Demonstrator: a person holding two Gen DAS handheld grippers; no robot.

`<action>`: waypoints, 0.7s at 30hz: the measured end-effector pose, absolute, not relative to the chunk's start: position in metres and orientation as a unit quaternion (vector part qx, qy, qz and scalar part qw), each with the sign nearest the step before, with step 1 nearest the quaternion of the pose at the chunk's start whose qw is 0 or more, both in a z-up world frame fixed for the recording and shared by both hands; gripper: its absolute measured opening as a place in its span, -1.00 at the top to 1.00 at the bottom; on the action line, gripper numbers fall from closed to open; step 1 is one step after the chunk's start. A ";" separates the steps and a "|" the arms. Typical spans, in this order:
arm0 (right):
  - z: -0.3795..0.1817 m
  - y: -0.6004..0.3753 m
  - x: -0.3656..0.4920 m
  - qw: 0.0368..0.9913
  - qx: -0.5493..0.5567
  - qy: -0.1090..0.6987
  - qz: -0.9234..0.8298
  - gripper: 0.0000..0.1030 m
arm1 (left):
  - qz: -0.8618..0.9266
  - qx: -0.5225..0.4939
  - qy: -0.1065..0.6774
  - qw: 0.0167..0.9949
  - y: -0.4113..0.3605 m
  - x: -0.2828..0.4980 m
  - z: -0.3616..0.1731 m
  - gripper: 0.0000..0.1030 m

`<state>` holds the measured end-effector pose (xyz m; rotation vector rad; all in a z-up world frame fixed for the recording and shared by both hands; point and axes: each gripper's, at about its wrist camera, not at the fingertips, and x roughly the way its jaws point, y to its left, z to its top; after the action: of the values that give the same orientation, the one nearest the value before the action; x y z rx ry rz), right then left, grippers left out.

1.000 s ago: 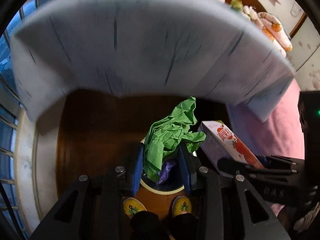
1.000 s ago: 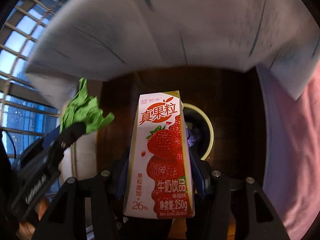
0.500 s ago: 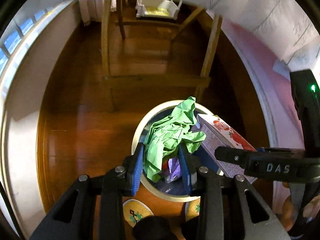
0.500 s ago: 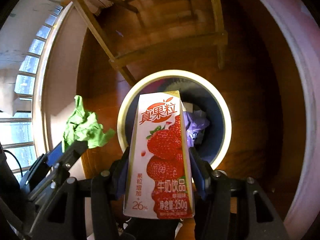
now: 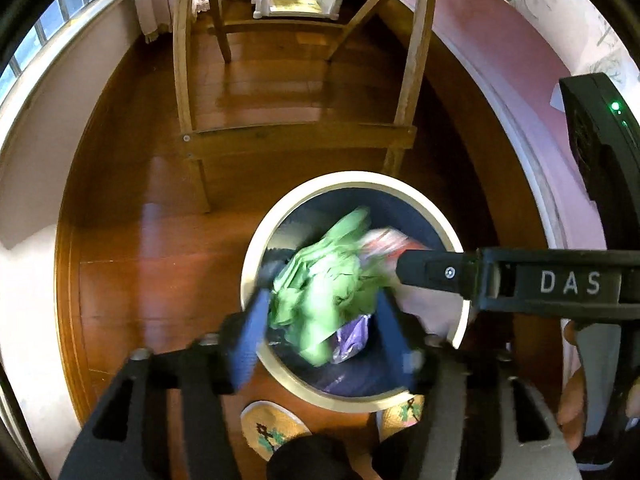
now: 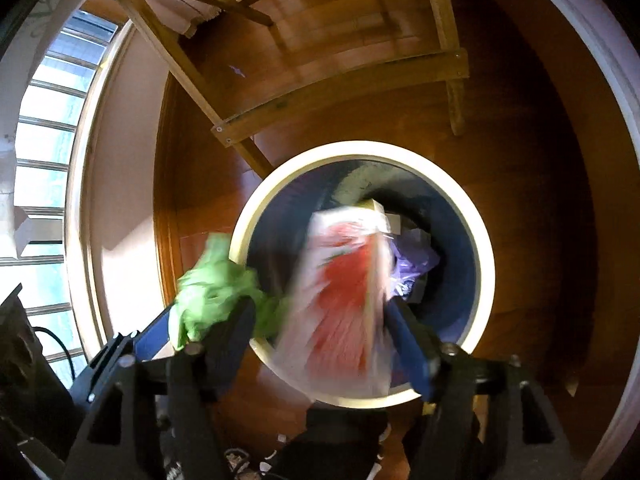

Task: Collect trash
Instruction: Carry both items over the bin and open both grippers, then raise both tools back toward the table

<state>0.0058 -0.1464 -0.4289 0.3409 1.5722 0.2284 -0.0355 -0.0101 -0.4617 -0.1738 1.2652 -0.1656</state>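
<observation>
The blurred green wrapper [image 5: 320, 300] and strawberry milk carton [image 6: 344, 300] hang loose over the cream-rimmed bin [image 5: 260, 240] on the wooden floor [image 5: 160, 240], between the spread-apart fingers of your left gripper [image 5: 320, 332] and right gripper [image 6: 324, 336].

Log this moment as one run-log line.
left gripper: open, green wrapper blurred over bin | right gripper: open, strawberry milk carton blurred over bin | step: release
</observation>
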 end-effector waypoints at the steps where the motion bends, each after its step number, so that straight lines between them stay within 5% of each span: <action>1: -0.428 -0.146 0.006 0.688 0.151 0.702 0.104 -0.43 | -0.078 -0.084 0.588 0.801 -0.009 -0.035 -0.460 -0.20; 12: -0.414 -0.140 0.008 0.701 0.130 0.692 0.113 -0.48 | -0.058 -0.068 0.576 0.812 -0.009 -0.035 -0.439 -0.58; 21: -0.347 -0.147 0.004 0.726 0.122 0.667 0.112 -0.57 | -0.028 -0.112 0.565 0.817 -0.002 -0.039 -0.359 -0.63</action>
<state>0.0039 -0.1467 -0.3473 0.2679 1.4714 0.2465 -0.0388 -0.0023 -0.3585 -0.2396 1.2052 -0.0595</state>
